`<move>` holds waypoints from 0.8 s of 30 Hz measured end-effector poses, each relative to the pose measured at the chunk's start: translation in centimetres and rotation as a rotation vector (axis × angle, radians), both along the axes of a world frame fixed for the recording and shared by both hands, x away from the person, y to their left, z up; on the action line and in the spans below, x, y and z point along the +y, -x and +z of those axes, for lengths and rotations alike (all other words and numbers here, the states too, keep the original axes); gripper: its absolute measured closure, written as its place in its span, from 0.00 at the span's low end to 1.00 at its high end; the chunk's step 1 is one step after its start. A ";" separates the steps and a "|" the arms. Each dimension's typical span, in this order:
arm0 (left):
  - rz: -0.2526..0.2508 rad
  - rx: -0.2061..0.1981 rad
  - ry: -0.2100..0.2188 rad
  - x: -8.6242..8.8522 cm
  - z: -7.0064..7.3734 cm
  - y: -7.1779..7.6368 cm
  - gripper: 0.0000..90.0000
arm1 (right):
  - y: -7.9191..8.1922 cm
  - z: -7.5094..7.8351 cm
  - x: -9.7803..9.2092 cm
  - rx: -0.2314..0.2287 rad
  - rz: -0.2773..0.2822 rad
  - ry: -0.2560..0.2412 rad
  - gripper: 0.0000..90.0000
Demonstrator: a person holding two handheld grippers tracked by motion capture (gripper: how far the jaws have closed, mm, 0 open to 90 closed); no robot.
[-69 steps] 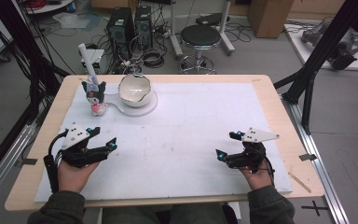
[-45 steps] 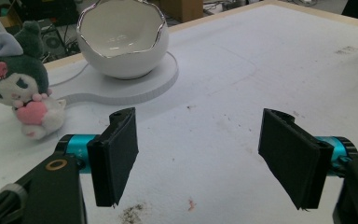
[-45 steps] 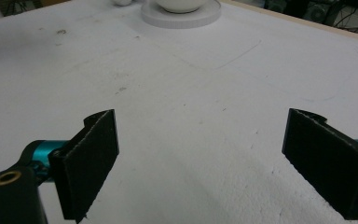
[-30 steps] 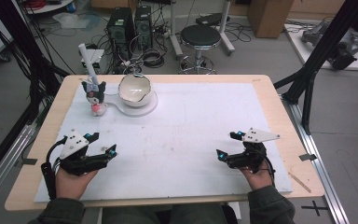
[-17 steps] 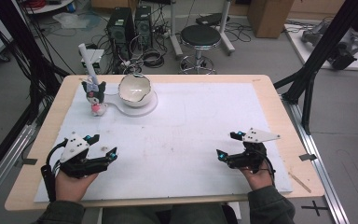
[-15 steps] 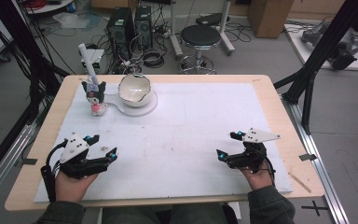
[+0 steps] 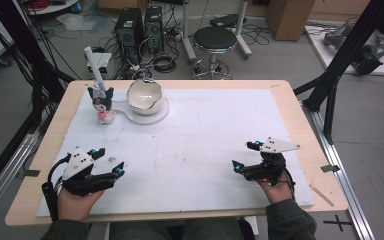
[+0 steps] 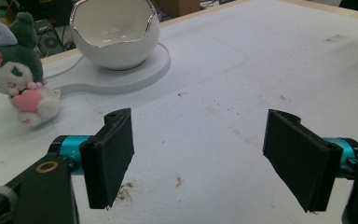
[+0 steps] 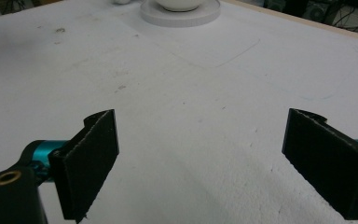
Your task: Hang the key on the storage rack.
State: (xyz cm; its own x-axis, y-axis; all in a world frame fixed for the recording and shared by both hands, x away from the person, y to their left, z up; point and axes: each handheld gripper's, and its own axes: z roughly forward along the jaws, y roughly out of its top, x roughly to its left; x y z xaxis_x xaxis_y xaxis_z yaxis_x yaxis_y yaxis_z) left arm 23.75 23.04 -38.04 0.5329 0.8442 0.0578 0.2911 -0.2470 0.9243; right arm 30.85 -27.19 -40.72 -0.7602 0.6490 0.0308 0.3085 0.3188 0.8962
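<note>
Jaws of both the left gripper [image 7: 111,164] and right gripper [image 7: 243,156] gape empty; the bowl [image 9: 181,4] is cut off above.

Lab (computer towers [image 7: 139,31], floor cables [image 7: 162,62])

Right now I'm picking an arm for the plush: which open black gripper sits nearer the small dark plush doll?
The left gripper, at the near left; the plush doll stands on its side, while the right gripper is across the table.
</note>
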 end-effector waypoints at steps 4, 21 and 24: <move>0.002 -0.001 -0.003 0.0 -0.1 0.2 0.28 | 0.0 0.0 0.0 0.003 -0.001 -0.001 0.11; 0.003 0.001 -0.007 0.1 -0.6 1.1 0.28 | 0.0 -0.1 0.0 -0.004 0.002 0.009 0.11; 0.001 0.001 -0.012 0.2 -0.7 1.2 0.28 | 0.0 -0.1 0.0 0.000 0.003 0.009 0.11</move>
